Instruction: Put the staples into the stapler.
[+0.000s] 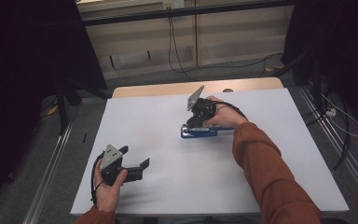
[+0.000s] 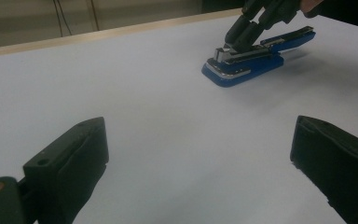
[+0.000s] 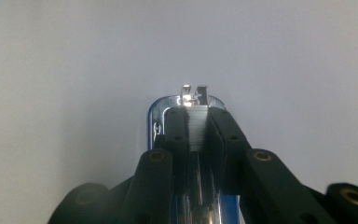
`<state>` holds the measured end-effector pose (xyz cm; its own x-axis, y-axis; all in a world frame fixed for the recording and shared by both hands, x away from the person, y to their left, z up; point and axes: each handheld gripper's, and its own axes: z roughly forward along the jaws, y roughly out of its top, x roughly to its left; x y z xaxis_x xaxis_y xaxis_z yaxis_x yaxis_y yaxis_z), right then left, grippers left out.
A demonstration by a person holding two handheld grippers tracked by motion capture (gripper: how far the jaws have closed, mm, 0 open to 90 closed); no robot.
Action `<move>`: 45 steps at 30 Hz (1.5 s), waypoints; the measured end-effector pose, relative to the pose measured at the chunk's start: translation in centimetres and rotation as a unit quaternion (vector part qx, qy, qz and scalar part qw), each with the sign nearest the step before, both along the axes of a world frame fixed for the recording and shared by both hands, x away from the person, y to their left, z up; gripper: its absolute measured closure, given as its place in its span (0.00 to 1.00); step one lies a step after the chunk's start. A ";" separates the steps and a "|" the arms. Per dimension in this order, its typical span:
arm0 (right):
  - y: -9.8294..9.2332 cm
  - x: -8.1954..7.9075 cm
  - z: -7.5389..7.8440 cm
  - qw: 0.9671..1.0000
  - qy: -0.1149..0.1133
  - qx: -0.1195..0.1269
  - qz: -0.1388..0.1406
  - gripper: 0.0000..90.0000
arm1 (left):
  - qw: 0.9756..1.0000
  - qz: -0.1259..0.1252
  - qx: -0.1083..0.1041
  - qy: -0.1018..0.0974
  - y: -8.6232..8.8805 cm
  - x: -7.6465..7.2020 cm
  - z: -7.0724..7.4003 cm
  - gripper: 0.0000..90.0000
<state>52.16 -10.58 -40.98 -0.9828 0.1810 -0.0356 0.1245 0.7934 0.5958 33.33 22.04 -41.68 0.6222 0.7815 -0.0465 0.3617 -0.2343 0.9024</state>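
Nearest the lens in the right gripper view, the right tool (image 3: 198, 126) is seen clenched on a strip of staples (image 3: 198, 128) in the blue stapler (image 3: 154, 122), whose magazine is opened. From the high view, that stapler (image 1: 199, 132) is placed mid-counter (image 1: 168, 186). The left tool (image 1: 135, 161) is held released, well apart.

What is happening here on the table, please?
A person works at a white table with a tool in each hand. The right tool is closed on the metal top part of a blue stapler, near its front end, and the stapler lies flat on the table. The left tool waits open above the near left part of the table, with nothing between its jaws.
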 end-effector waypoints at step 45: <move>0.9 0.3 0.1 1.000 -0.006 -0.008 -0.001 0.82 | 1.000 -0.002 0.002 0.000 0.0 0.0 0.0 0.05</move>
